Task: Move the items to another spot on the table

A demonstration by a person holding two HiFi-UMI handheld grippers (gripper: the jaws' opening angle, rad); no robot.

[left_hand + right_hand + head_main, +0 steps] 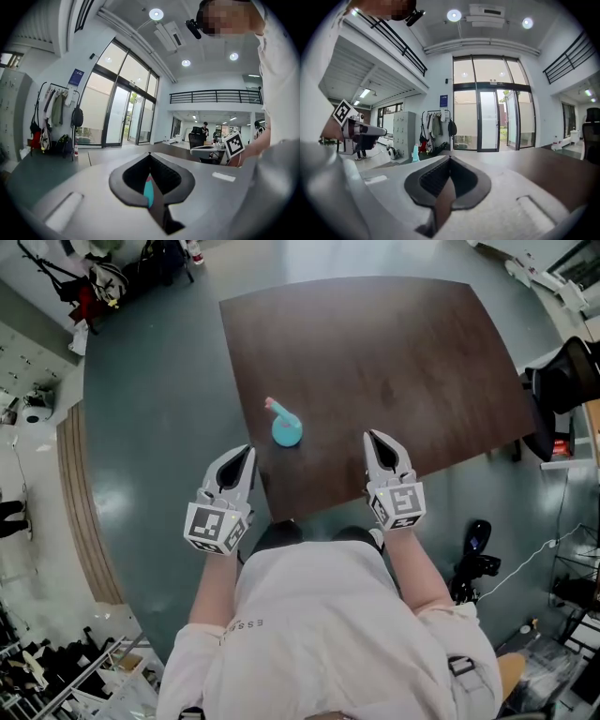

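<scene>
While both grippers hover at the near edge of the dark worktop (394, 352), the teal item with a pink stem (285, 426) stands on it between them. It is ahead of the left gripper (247, 450) and clear of its fingers; the right gripper (373, 435) is farther off. Both pairs of fingers are closed tip to tip, holding nothing. Left gripper view: only a teal sliver (148, 193) shows through the slot behind the tips. Right gripper view: teal item (415, 153) small, upright, far left. Only the head view shows the spacing.
</scene>
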